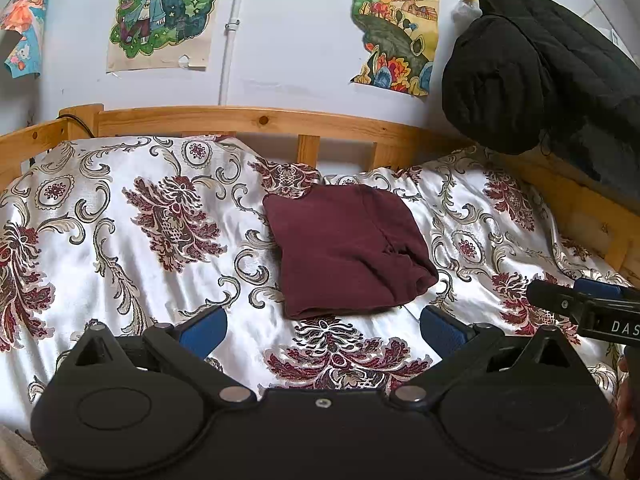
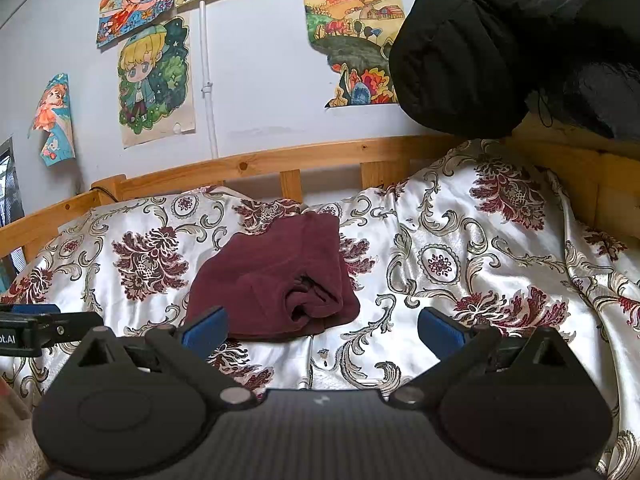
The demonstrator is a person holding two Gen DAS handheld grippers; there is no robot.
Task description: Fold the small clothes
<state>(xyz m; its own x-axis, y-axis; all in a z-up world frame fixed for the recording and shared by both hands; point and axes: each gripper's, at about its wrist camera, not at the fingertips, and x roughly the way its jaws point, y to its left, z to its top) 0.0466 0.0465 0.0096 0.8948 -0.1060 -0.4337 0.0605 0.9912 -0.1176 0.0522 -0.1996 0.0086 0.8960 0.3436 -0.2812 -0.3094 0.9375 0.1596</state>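
"DAS" on right tongs (image 1: 612, 322); "ot.AI" on left tongs (image 2: 16, 338).

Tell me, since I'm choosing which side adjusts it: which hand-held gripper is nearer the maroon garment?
Right, marginally. The right hand-held gripper overlaps the maroon garment; the left hand-held gripper sits just short.

My two wrist cameras sit low at the bed's near edge, side by side, facing the far wall; both share the folded maroon garment (image 1: 346, 250) (image 2: 276, 282) and headboard (image 1: 256, 120) (image 2: 320, 156).
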